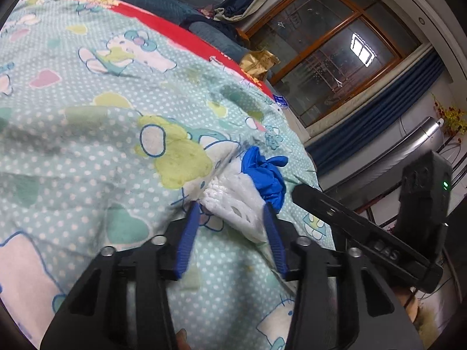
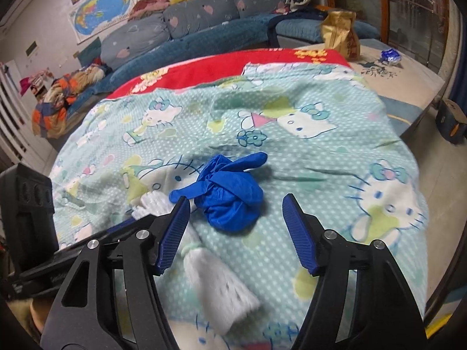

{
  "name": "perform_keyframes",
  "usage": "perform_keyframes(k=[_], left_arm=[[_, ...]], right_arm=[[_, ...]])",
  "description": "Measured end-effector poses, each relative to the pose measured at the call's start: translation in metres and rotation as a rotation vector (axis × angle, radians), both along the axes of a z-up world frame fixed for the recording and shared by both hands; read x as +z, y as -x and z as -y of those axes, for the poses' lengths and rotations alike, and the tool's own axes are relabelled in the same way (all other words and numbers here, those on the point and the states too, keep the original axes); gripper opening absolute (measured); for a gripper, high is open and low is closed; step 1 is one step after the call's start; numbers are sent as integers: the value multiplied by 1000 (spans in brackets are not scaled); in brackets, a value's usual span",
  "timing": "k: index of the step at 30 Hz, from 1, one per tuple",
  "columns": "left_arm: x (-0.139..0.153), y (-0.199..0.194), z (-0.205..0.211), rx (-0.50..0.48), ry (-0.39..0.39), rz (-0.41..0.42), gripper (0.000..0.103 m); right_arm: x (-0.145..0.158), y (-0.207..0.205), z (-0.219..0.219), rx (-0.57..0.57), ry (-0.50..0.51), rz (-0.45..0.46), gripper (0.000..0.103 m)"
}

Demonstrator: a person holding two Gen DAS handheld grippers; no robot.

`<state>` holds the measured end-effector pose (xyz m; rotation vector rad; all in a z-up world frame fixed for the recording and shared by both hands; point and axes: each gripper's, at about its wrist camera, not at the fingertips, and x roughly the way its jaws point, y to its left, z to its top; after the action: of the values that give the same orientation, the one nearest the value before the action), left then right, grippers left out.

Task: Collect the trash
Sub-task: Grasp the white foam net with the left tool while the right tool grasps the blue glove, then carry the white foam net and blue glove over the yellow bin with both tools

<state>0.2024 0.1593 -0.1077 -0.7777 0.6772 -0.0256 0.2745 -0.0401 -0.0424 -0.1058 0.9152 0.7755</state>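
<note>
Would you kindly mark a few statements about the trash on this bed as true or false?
1. The blue glove lies crumpled on the blanket. True.
2. The right gripper is shut on the glove. False: its fingers stand open, with the glove just ahead, ungripped.
3. The left gripper has the white netting between its fingers. True, though whether it grips it is unclear.
4. The gold bag sits beside the glove. False: it stands far off, past the red blanket.
5. The glove is red. False: it is blue.
</note>
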Motion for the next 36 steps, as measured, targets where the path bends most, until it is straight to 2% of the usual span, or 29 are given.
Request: perform_keyframes(k=[1, 4, 6, 7, 8, 11, 17, 23, 36], left_arm=[[-2, -1, 0, -2, 4, 0, 34], [-6, -2, -1, -22, 25, 11, 19], [-7, -1, 0, -39, 26, 20, 13], [-7, 1, 1, -43, 23, 25, 12], [-6, 2, 2, -47, 18, 30, 9], [1, 8, 7, -54, -10, 48, 9], [22, 21, 22, -76, -71, 97, 9], [48, 35, 45, -114, -135, 151, 9], [86, 50, 108, -234, -216, 233, 9]], right_arm=[[-4, -4, -3, -9, 4, -13, 54], [-16, -15, -7, -18, -9, -72, 29], [-24, -18, -9, -16, -24, -108, 25], [-26, -18, -9, -15, -31, -113, 18], [-28, -17, -8, -11, -38, -115, 12], [-26, -7, -3, -23, -47, -87, 6], [-5, 18, 30, -83, -87, -5, 4], [18, 33, 79, -162, -171, 21, 4], [54, 67, 170, -299, -246, 109, 4]])
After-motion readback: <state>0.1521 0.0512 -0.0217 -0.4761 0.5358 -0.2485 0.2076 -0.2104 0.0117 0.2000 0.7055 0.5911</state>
